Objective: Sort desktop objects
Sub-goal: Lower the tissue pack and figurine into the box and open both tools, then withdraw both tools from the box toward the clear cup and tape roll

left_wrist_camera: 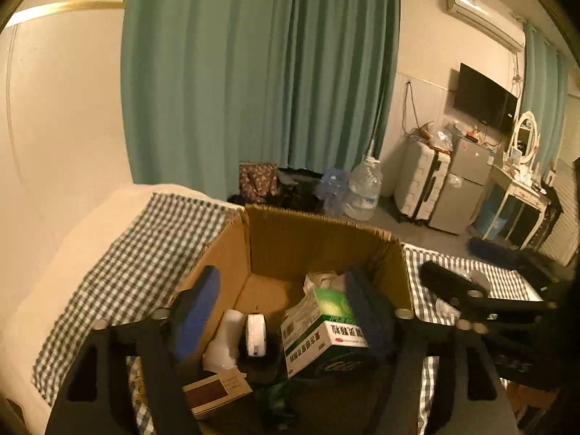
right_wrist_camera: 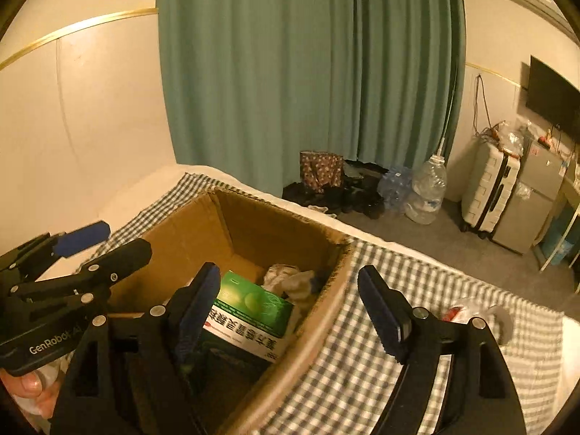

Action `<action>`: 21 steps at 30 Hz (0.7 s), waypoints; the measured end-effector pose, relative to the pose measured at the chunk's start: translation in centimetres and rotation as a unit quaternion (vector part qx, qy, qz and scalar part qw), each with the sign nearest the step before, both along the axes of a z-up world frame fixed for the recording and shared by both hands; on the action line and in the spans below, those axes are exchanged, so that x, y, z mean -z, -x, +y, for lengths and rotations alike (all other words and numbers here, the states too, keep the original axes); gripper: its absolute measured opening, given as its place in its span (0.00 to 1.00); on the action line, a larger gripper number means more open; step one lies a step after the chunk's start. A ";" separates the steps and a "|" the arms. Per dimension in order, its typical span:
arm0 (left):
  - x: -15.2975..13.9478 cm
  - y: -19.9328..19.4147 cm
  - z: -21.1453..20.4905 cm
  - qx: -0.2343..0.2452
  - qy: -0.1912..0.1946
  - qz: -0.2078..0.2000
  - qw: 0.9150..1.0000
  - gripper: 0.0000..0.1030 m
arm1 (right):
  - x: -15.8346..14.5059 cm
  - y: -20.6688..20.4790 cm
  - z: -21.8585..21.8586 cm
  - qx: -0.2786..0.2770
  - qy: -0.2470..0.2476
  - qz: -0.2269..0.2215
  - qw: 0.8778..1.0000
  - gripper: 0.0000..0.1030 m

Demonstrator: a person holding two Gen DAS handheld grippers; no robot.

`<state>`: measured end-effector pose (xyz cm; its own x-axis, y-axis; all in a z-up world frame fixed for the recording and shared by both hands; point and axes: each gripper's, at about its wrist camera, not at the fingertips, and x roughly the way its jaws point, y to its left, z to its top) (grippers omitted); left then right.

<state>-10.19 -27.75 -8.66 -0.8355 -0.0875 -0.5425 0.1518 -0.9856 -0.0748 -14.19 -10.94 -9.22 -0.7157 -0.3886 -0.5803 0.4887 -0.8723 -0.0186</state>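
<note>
An open cardboard box (left_wrist_camera: pixel 311 239) (right_wrist_camera: pixel 261 232) stands on a checked cloth. Inside it lie a green-and-white medicine box (left_wrist_camera: pixel 326 330) (right_wrist_camera: pixel 253 308), crumpled white tissue (left_wrist_camera: pixel 322 281) (right_wrist_camera: pixel 290 277), a white bottle (left_wrist_camera: pixel 226 340), a tape roll (left_wrist_camera: pixel 255 333) and a small brown-and-white carton (left_wrist_camera: pixel 214 391). My left gripper (left_wrist_camera: pixel 282 279) (right_wrist_camera: pixel 125 237) hangs open over the box, with nothing pressed between its blue pads. My right gripper (right_wrist_camera: pixel 290 270) is open too; it straddles the box's right wall, one finger above the medicine box, the other over the cloth.
The checked cloth (right_wrist_camera: pixel 398 290) covers a bed to the right of the box, where a crumpled plastic bag (right_wrist_camera: pixel 467 313) lies. Beyond the bed's edge are green curtains (right_wrist_camera: pixel 308 72), a large water bottle (right_wrist_camera: pixel 427 192) and a white suitcase (right_wrist_camera: pixel 489 188).
</note>
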 end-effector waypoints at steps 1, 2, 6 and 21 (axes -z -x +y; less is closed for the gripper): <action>-0.4 -0.1 0.1 -0.006 0.002 0.006 1.000 0.85 | -0.6 -0.3 0.3 0.002 -0.005 0.012 1.000 0.84; -0.9 -0.2 0.2 -0.011 0.002 0.015 1.000 0.88 | -1.1 -0.6 0.7 0.009 -0.008 0.027 1.000 0.87; -2.9 -1.0 0.6 -0.026 -0.008 0.053 0.998 1.00 | -3.2 -1.3 2.8 0.027 0.011 0.038 0.999 0.87; -7.4 -4.0 7.4 -0.021 0.051 0.082 0.995 1.00 | -8.3 -5.7 9.3 0.066 0.012 0.086 0.994 1.00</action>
<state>-6.22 -20.35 -1.22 -0.9062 -0.1725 -0.3860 0.1879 -0.9822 -0.0022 -8.49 -1.68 -0.92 -0.8492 -0.2980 -0.4360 0.3622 -0.9295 -0.0702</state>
